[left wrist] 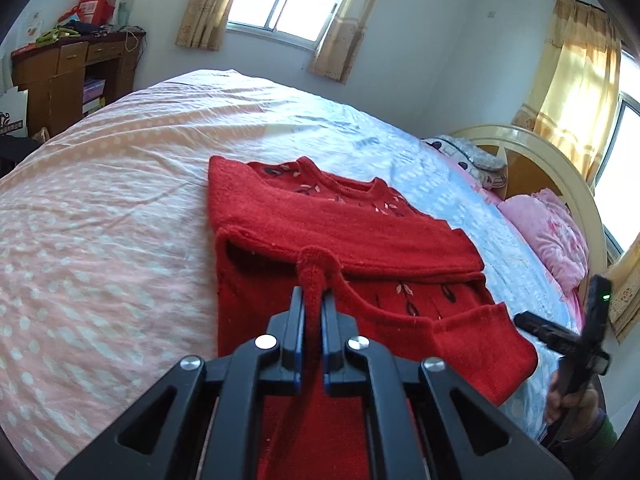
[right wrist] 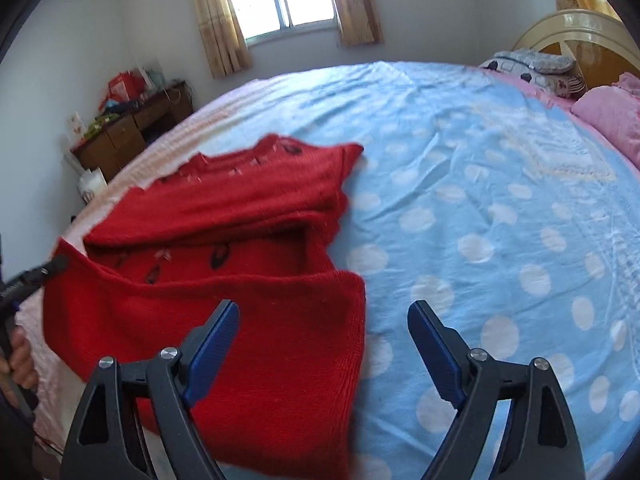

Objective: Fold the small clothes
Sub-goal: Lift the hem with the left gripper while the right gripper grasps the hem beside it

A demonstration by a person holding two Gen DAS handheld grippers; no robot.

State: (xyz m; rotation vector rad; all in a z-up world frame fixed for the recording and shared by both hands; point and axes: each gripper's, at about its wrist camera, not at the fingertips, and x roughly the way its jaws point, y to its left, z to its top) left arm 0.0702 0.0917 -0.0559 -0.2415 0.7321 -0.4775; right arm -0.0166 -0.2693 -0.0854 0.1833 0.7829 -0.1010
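In the left wrist view, the left gripper (left wrist: pixel 313 300) is clenched on a raised fold of the red sweater (left wrist: pixel 320 220), and the knitted cloth runs between its two fingers and down toward the camera. The sweater lies on the bed (left wrist: pixel 120 200), near its front edge, with one sleeve folded across the body and the neckline turned toward the far side. The sheet under it is pink with white dots on the left and blue with white dots on the right. At the right border the right gripper (left wrist: pixel 536 326) is seen from the side, just beside the sweater's cuff, and a hand (left wrist: pixel 568 400) holds its handle. A wooden desk (left wrist: pixel 72 76) stands at the far left wall, and pink pillows (left wrist: pixel 552 232) lie by the headboard. In the right wrist view, the right gripper (right wrist: pixel 323 316) is released, its blue fingers spread wide with nothing between them; one finger is over the red sweater (right wrist: pixel 240 312), the other over the blue sheet of the bed (right wrist: pixel 500 200). At the left border the left gripper (right wrist: pixel 56 266) touches the sweater's edge.
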